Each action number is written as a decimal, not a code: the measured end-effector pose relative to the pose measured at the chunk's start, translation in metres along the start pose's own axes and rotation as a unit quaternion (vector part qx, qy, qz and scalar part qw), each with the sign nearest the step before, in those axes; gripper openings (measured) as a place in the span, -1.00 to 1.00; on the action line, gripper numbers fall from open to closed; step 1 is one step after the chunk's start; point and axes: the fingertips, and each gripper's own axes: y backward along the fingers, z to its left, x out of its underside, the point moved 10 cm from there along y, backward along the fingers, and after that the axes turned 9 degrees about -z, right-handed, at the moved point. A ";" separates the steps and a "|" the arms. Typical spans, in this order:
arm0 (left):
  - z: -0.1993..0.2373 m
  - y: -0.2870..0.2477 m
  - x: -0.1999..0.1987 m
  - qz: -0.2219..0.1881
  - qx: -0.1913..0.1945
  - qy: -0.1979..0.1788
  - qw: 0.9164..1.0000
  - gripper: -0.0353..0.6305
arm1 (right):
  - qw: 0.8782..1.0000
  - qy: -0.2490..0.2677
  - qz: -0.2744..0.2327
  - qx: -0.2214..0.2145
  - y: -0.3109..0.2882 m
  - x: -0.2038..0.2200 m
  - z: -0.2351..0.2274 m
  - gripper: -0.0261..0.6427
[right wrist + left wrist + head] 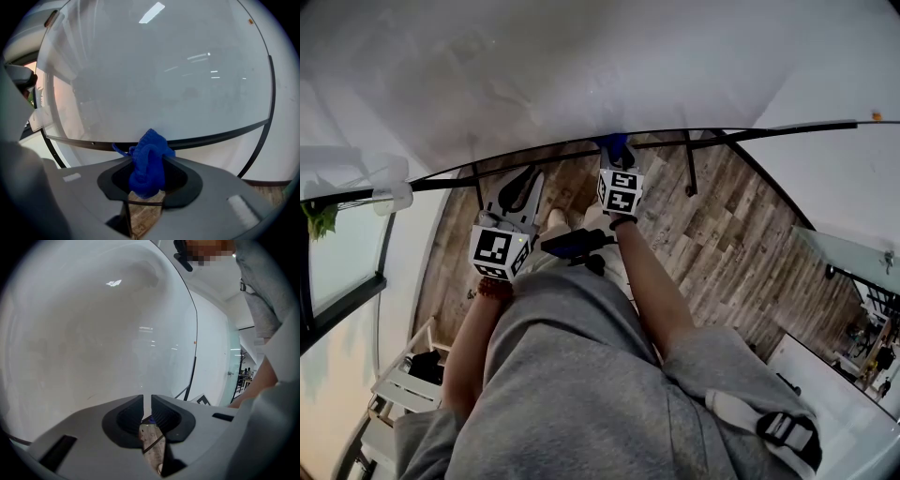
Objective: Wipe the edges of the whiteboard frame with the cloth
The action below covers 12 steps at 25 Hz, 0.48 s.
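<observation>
Our right claw [150, 159] pinches the blue cloth [147, 174]. The cloth pokes out past the tips, right at the dark whiteboard frame [220, 135] just ahead. Our left claw [147, 409] is almost pressed together and holds nothing, facing the whiteboard [93, 343].

Your right arm [649, 281] stretches forward, farther out than your left arm [472, 349], both forearms bare. Your right tool [615, 150] has its jaws clamped on the blue cloth [147, 164]. Your left tool [146, 405] sits nearer your body, jaws drawn almost together, nothing between them.
</observation>
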 end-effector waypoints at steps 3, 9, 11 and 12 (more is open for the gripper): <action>0.000 0.009 0.001 0.001 -0.004 -0.005 1.000 -0.72 | 1.000 0.000 0.007 -0.005 0.000 0.001 0.007 -0.49; 0.013 0.036 0.000 -0.008 -0.038 -0.002 0.999 -0.72 | 1.000 -0.002 0.006 -0.021 -0.006 0.003 0.025 -0.49; 0.016 0.045 0.005 -0.003 -0.045 0.000 0.999 -0.72 | 1.000 -0.003 0.005 -0.023 -0.006 0.006 0.031 -0.49; 0.018 0.049 0.007 -0.002 -0.048 0.001 0.999 -0.72 | 1.000 -0.004 0.004 -0.024 -0.007 0.006 0.033 -0.49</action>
